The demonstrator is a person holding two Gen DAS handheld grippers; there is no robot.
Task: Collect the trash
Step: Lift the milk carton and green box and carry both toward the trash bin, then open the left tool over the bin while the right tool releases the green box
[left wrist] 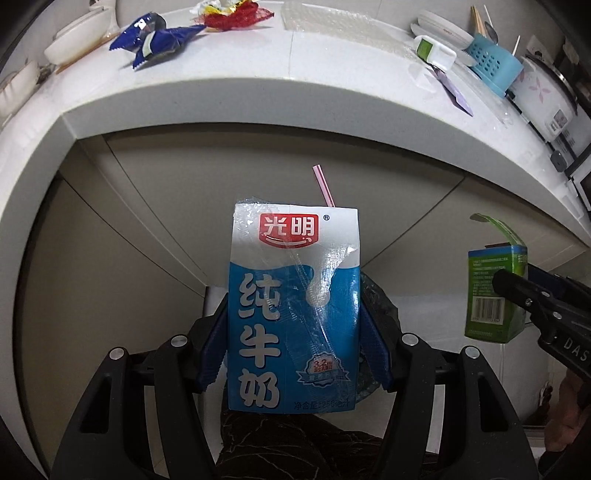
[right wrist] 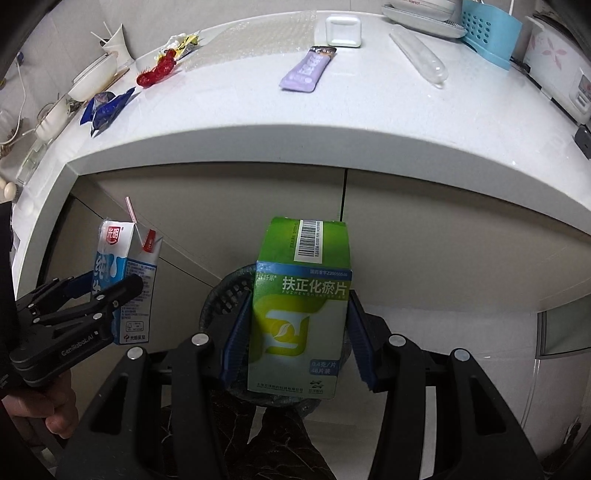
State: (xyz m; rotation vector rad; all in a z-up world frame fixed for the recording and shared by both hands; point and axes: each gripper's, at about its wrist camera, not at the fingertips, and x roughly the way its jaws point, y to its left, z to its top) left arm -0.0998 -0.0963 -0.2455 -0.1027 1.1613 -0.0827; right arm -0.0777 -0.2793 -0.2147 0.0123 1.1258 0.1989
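My left gripper [left wrist: 293, 332] is shut on a blue and white milk carton [left wrist: 293, 306] with a pink straw, held upright below the counter edge. It also shows in the right wrist view [right wrist: 125, 280]. My right gripper [right wrist: 295, 332] is shut on a green medicine box [right wrist: 299, 314], held over a dark round waste bin [right wrist: 229, 291]. The box also shows at the right of the left wrist view [left wrist: 495, 291]. On the white counter [right wrist: 332, 118] lie a blue wrapper [left wrist: 155, 38], a red wrapper [left wrist: 236, 14] and a purple wrapper [right wrist: 306, 70].
Bubble wrap [left wrist: 332, 26] lies at the back of the counter. White bowls [left wrist: 81, 37] stand at the left. A blue utensil basket [left wrist: 495, 62], plates [right wrist: 421, 18] and a rice cooker [left wrist: 546, 96] stand at the right. Cabinet doors [right wrist: 424, 229] are under the counter.
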